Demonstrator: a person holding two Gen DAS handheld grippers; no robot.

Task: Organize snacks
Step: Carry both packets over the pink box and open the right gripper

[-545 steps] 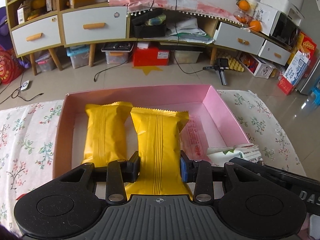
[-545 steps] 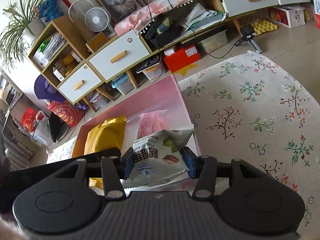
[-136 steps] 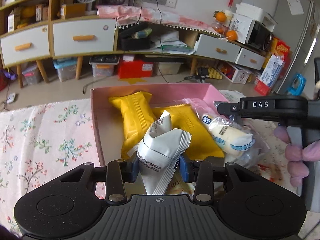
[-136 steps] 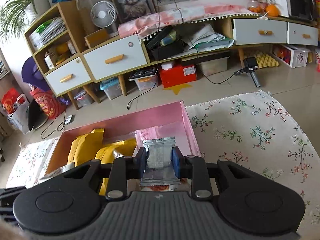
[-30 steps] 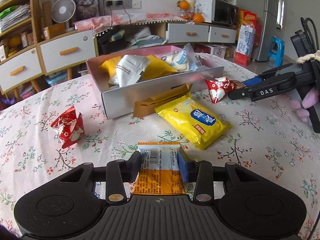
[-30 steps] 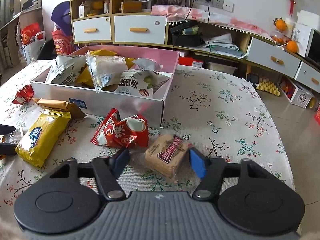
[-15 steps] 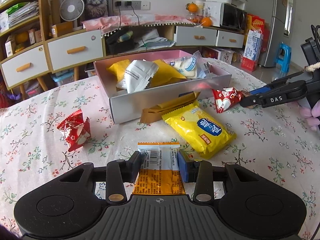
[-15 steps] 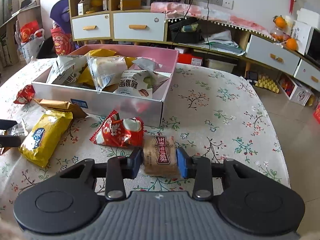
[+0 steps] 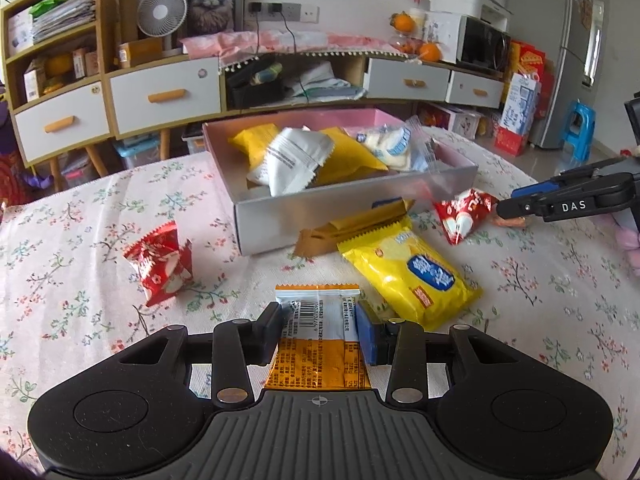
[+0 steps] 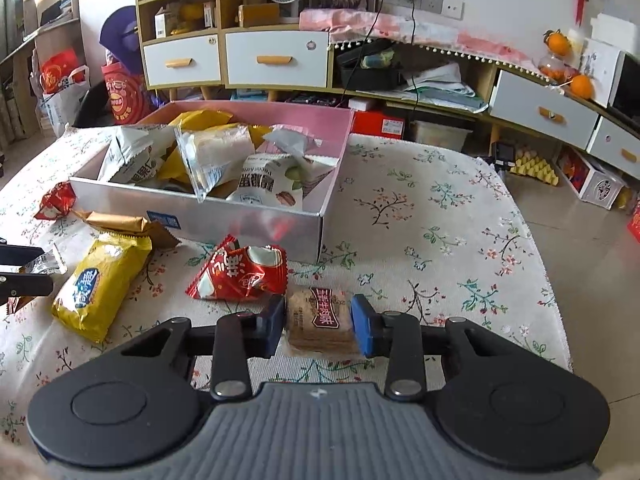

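My left gripper (image 9: 320, 326) is shut on an orange and white snack packet (image 9: 318, 340), held just above the floral tablecloth in front of the pink snack box (image 9: 352, 208). My right gripper (image 10: 320, 322) is shut on a brown biscuit pack (image 10: 318, 320) in front of the box's (image 10: 248, 224) right corner. It also shows at the right of the left wrist view (image 9: 516, 206). The box holds several snacks. Loose on the cloth lie a yellow packet (image 9: 408, 272), a brown packet (image 9: 352, 228) and two red packets (image 9: 158, 262) (image 9: 460, 216).
In the right wrist view the red packet (image 10: 240, 274) lies just left of the gripper and the yellow packet (image 10: 96, 280) farther left. The table's right edge (image 10: 548, 280) drops to the floor. Shelves and drawers (image 9: 160, 96) stand behind.
Both grippers have risen slightly with their packets. About a second ago my right gripper was open around the biscuit pack; it has since shut on it.
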